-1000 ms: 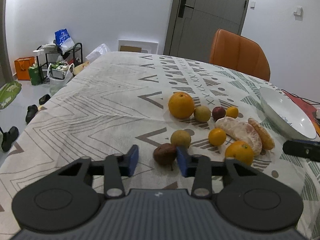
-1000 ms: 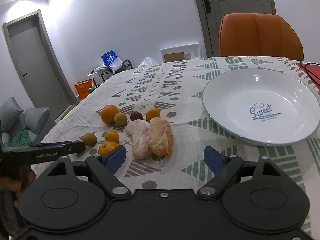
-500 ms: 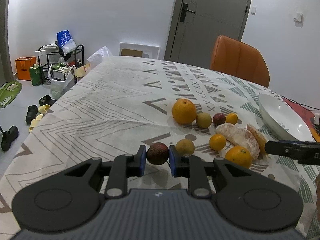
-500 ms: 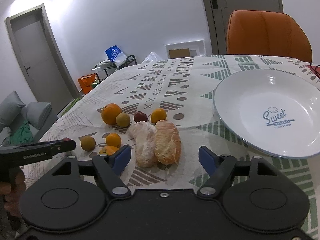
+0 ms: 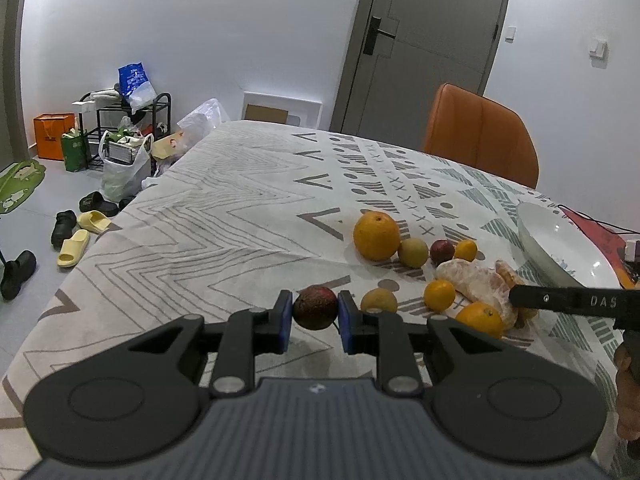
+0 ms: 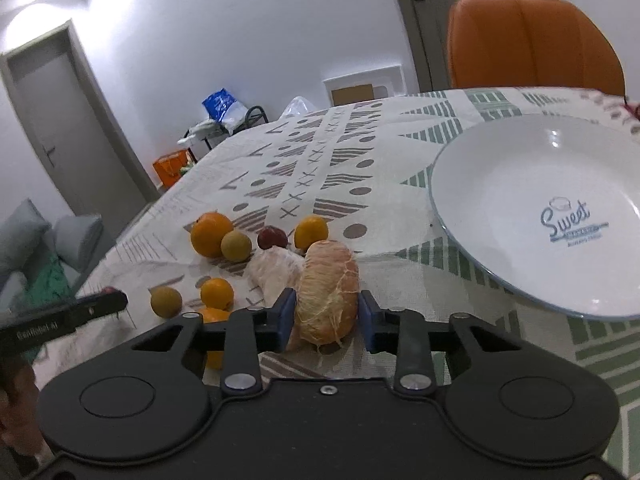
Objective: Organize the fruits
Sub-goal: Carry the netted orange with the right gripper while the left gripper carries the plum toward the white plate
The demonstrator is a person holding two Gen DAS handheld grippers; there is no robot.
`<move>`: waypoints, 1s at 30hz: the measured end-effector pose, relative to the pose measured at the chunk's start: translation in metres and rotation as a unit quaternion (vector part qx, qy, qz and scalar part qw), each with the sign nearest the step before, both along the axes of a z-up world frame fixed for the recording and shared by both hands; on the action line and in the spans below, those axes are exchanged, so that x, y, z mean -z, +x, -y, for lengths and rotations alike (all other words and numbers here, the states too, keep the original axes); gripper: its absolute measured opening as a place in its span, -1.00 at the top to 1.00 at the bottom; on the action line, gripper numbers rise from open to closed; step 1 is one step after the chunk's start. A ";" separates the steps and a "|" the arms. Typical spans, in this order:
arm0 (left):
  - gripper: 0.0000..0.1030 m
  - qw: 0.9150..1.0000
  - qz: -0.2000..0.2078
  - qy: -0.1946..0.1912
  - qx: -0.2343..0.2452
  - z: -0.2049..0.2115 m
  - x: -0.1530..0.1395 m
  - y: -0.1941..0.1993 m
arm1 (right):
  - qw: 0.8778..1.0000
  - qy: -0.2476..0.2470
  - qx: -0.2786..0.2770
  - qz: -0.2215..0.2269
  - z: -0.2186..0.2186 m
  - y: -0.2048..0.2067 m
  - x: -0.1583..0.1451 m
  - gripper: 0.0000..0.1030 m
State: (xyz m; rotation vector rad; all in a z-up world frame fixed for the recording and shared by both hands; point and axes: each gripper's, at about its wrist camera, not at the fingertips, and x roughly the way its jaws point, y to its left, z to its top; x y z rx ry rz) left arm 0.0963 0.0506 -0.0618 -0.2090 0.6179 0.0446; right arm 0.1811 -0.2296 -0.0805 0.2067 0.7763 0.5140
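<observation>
— Two claws, what do they do at this moment?

— The left claw (image 5: 315,316) is clenched on the dark reddish fruit (image 5: 315,307), both blue pads touching its sides. One second ago this claw was wide and the fruit lay on the cloth between the fingers. It seems lifted off the tabletop (image 5: 224,216) now, but the view is poor for this.

— And the right claw?

— The right claw (image 6: 327,317) has narrowed a lot since the earlier frame. Its pads stand on both sides of the peeled orange piece (image 6: 329,285); I cannot tell if they already press it. The paler peeled piece (image 6: 276,268) lies just beside, on the left.

— Where is the other fruit?

— On the patterned cloth: a big orange (image 5: 376,235), a yellowish fruit (image 5: 413,252) touching it, a small dark red one (image 5: 441,251), small oranges (image 5: 439,295). The white plate (image 6: 500,200) stands to the right, near the pieces, with "Sweet" printed inside.
</observation>
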 end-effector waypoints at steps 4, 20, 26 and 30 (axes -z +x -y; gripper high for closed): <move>0.56 1.000 0.003 0.000 0.009 0.004 -0.002 0.002 | 1.000 0.011 0.015 0.011 0.010 -0.003 -0.005 0.47; 0.56 0.998 0.027 0.017 0.056 0.053 -0.019 0.021 | 0.996 0.046 0.042 0.057 0.050 -0.016 -0.031 0.49; 0.56 0.996 0.037 0.019 0.077 0.074 -0.024 0.032 | 0.995 0.046 0.062 0.066 0.068 -0.019 -0.033 0.49; 0.56 0.995 0.041 0.022 0.092 0.088 -0.027 0.039 | 0.994 0.049 0.077 0.068 0.080 -0.020 -0.032 0.49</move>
